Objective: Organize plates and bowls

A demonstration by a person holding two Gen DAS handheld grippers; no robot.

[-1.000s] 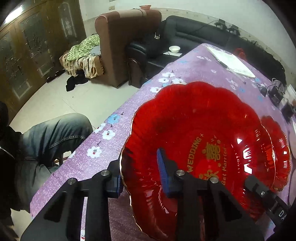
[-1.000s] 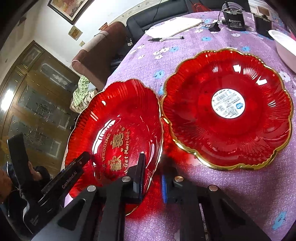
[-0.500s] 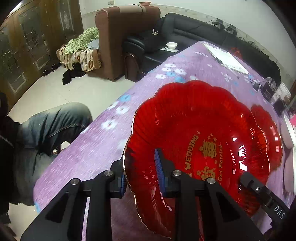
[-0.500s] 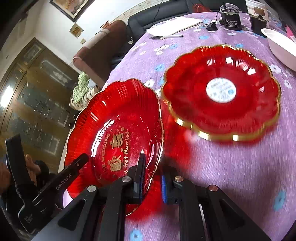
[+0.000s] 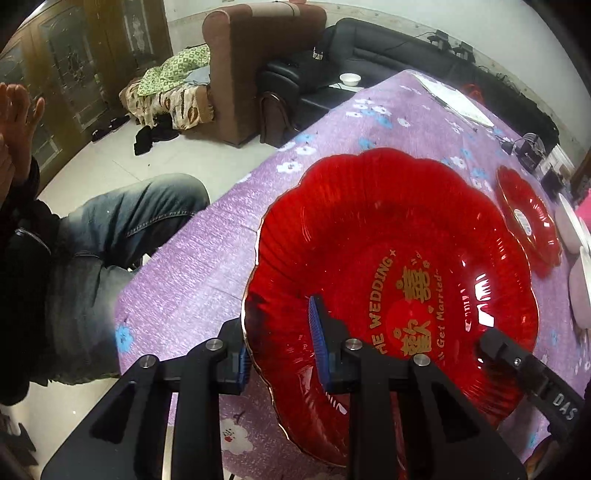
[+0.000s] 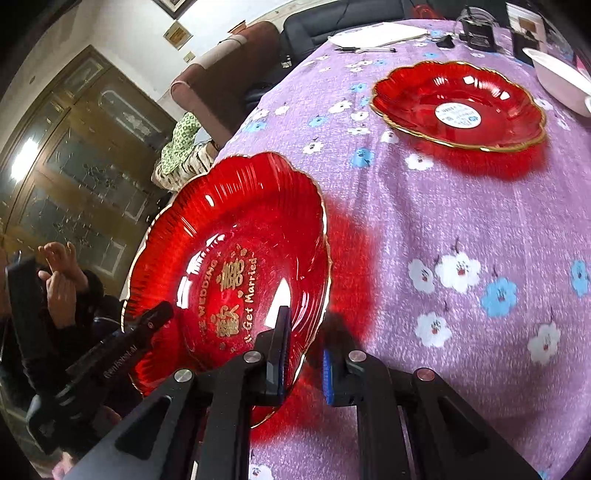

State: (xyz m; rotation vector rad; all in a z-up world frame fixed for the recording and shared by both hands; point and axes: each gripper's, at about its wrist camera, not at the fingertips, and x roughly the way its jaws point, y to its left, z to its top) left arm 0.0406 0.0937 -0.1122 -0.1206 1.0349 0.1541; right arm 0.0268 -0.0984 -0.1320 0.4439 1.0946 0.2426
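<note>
A red scalloped plate with gold wedding lettering is held above the purple flowered tablecloth. My left gripper is shut on its near-left rim. My right gripper is shut on its right rim; the plate hangs tilted in the right wrist view. A second red plate with a white sticker lies flat on the cloth farther off, also small in the left wrist view.
White bowls stand beyond the second plate, and also at the right edge in the left wrist view. Papers and a pen and black gadgets lie at the far end. A seated person's leg is by the table's left edge.
Both grippers have lifted the lettered plate up and away from the second plate. The second plate now lies much farther off on the cloth.
</note>
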